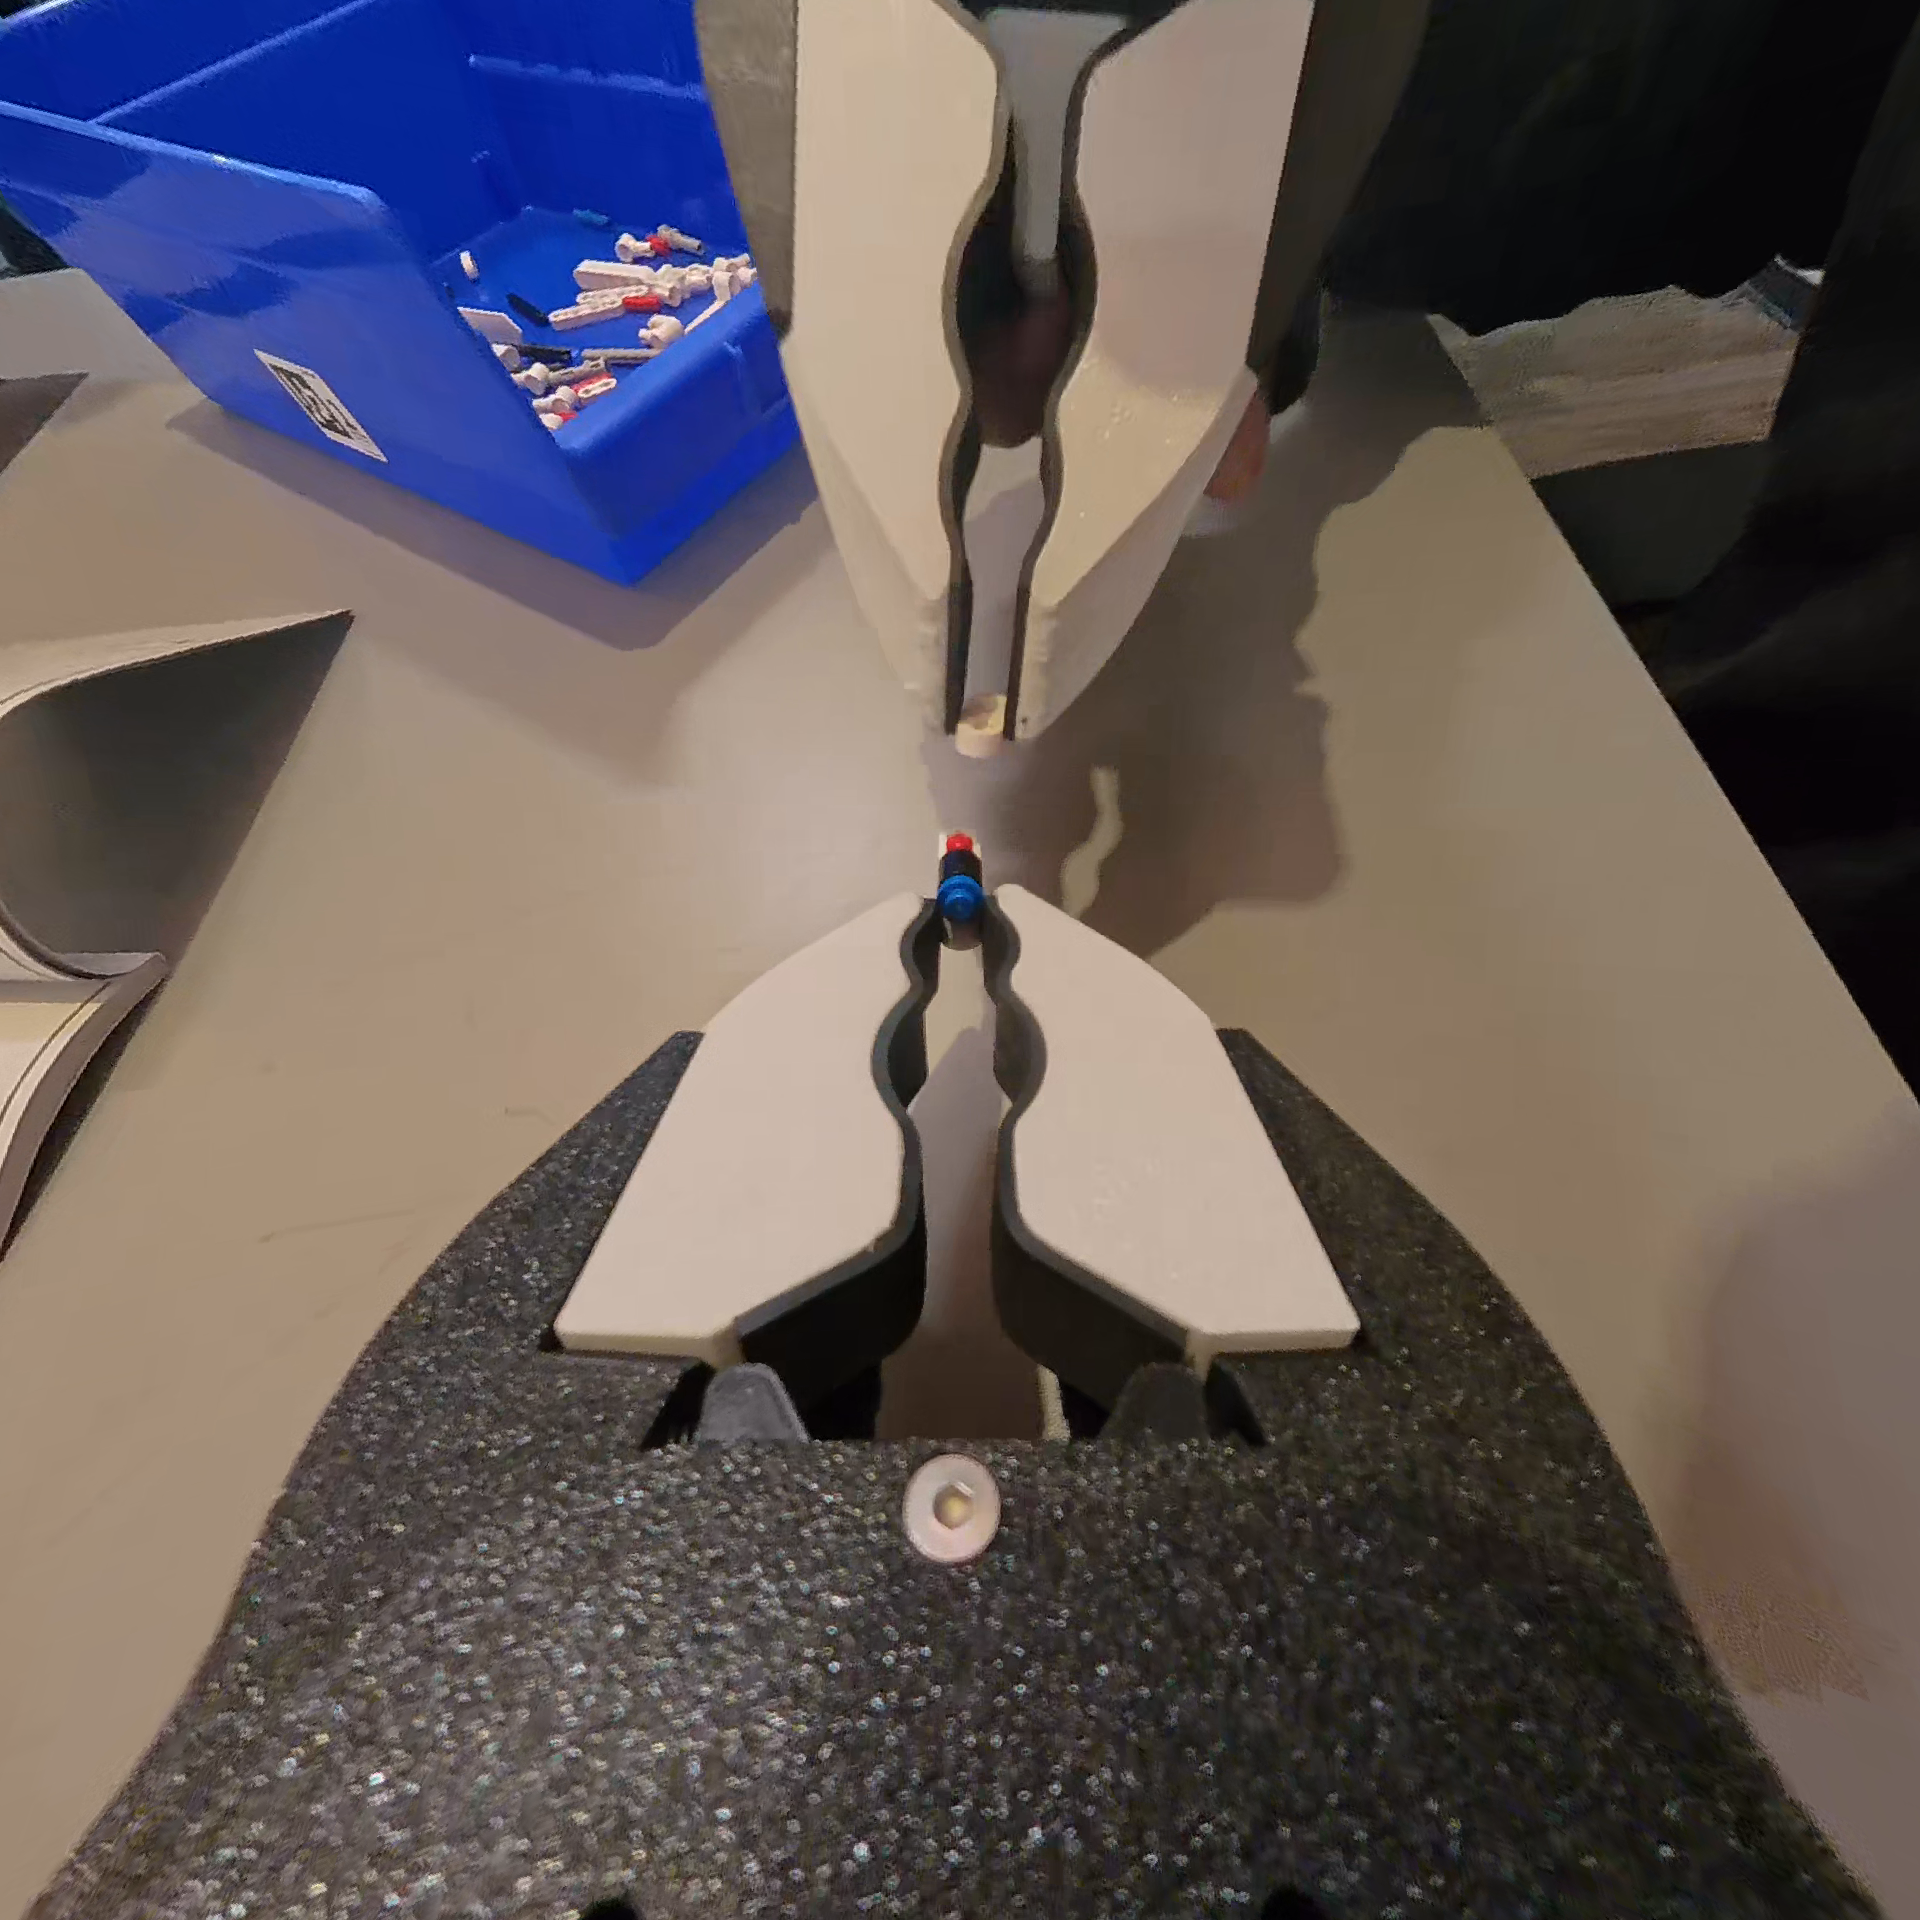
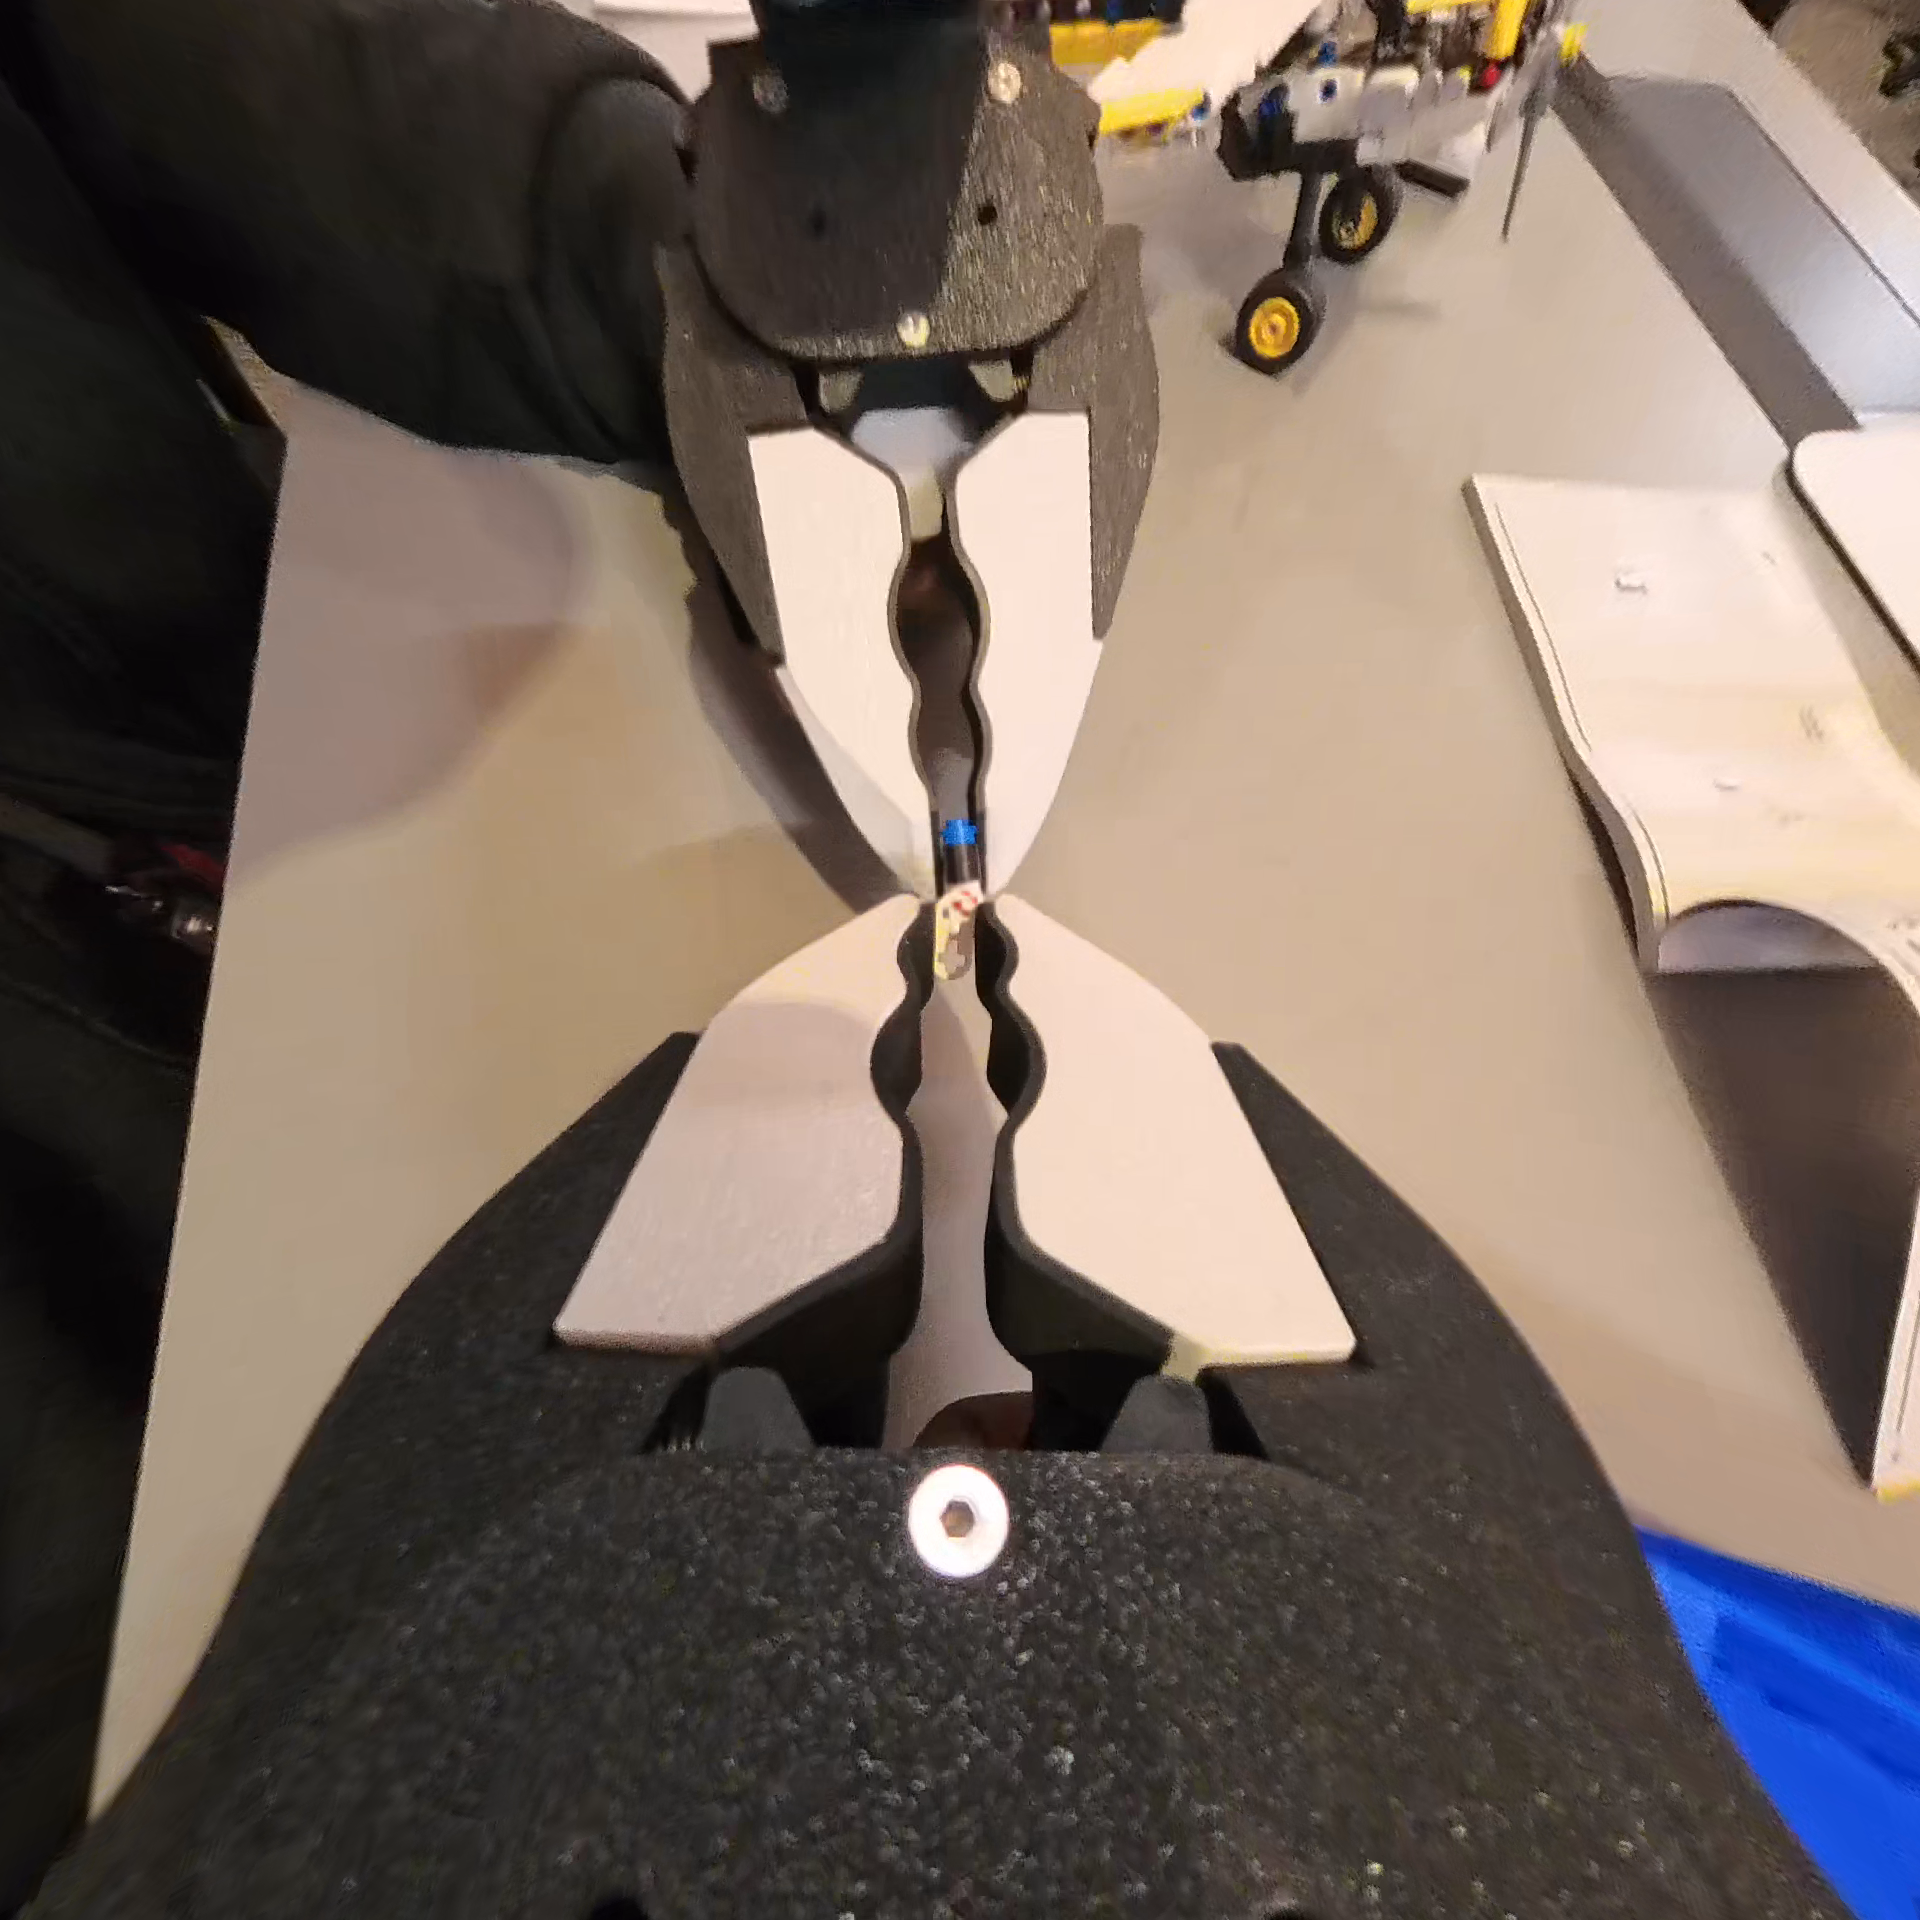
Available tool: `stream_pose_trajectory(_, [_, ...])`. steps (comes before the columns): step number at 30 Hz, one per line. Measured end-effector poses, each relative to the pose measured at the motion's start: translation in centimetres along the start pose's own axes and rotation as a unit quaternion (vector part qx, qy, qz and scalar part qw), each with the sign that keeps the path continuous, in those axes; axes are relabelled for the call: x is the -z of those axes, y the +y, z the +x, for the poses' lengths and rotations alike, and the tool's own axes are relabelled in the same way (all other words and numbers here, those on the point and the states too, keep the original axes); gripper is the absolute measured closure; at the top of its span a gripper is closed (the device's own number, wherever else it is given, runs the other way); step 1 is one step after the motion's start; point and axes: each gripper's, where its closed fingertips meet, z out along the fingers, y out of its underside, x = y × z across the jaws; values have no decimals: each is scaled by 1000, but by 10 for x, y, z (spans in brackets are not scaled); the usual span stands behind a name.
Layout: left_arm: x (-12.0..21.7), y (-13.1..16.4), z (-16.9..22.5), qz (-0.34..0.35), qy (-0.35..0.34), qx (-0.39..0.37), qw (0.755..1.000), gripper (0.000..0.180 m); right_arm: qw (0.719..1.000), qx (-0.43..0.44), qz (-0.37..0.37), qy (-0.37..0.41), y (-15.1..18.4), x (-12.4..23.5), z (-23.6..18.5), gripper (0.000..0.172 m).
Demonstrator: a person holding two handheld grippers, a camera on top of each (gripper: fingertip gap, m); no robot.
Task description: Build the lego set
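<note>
The left gripper (image 1: 960, 914) is clenched on a small assembly (image 1: 956, 883) of a blue pin, a black connector and a red tip, which pokes out forward past its fingertips above the grey table (image 1: 520, 935). Directly facing it, the right gripper (image 1: 982, 727) comes down from the top of the left wrist view, tilted steeply with its tips towards the left one, and pinches a small white beam (image 1: 980, 736) whose end sticks out between its pads. In the left wrist view the white beam and the red tip are a little apart; in the right wrist view the white beam (image 2: 954, 940) sits between the right gripper (image 2: 956, 925) pads and meets the red end of the assembly (image 2: 958, 857) held by the left gripper (image 2: 956, 883), so whether they touch cannot be told for sure. A dark sleeve (image 2: 364, 260) reaches in behind the left gripper. Off to the side a blue bin (image 1: 416, 343) holds loose white, black and red parts (image 1: 613, 312). An open booklet (image 2: 1714, 727) lies on the table, and farther off stands a wheeled brick model (image 2: 1351, 125) in yellow, black and white.
</note>
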Motion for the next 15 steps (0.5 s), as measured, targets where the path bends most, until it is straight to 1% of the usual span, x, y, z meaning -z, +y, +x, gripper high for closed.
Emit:
stream_pose_trajectory(4, [1, -1, 0, 5, 1, -2, 1000, 173, 1000, 20, -15, -9, 3, -10, 1, 165])
stream_pose_trajectory(11, [1, -2, 3, 10, 11, -4, 1000, 173, 999, 27, -17, -21, 4, -14, 1, 165])
stream_pose_trajectory(15, [4, -5, 4, 25, 21, 3, 999, 173, 999, 32, -5, -38, 2, -13, -2, 165])
